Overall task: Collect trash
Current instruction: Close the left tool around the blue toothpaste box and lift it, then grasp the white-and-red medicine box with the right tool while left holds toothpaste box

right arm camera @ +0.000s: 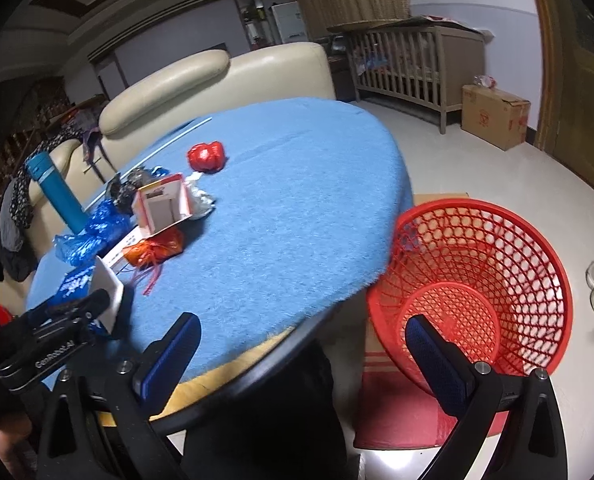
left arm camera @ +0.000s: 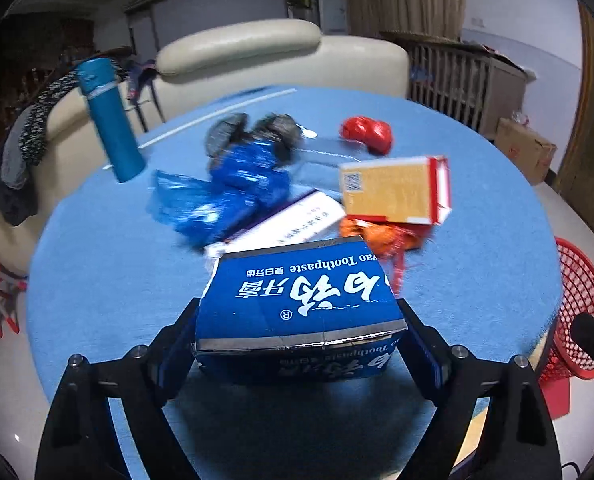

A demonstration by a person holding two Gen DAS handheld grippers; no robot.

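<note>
A blue toothpaste box (left arm camera: 297, 292) sits between the fingers of my left gripper (left arm camera: 299, 320), whose pads press on its two sides near the table's front edge. In the right wrist view the box's white end (right arm camera: 107, 292) shows beside that gripper. My right gripper (right arm camera: 302, 332) stands open with nothing in it, over the table's rim and the red mesh basket (right arm camera: 497, 248) on the floor. More trash lies behind the box: a blue plastic wrapper (left arm camera: 225, 196), a yellow and red carton (left arm camera: 393, 192), an orange wrapper (left arm camera: 377, 236) and a red crumpled ball (left arm camera: 367, 134).
The round table wears a blue cloth (right arm camera: 289, 208). A teal bottle (left arm camera: 109, 120) stands at its far left. A cream sofa (left arm camera: 281, 56) is behind, a wooden crib (right arm camera: 409, 64) and a cardboard box (right arm camera: 493, 116) at the right. The basket (left arm camera: 577, 300) is right of the table.
</note>
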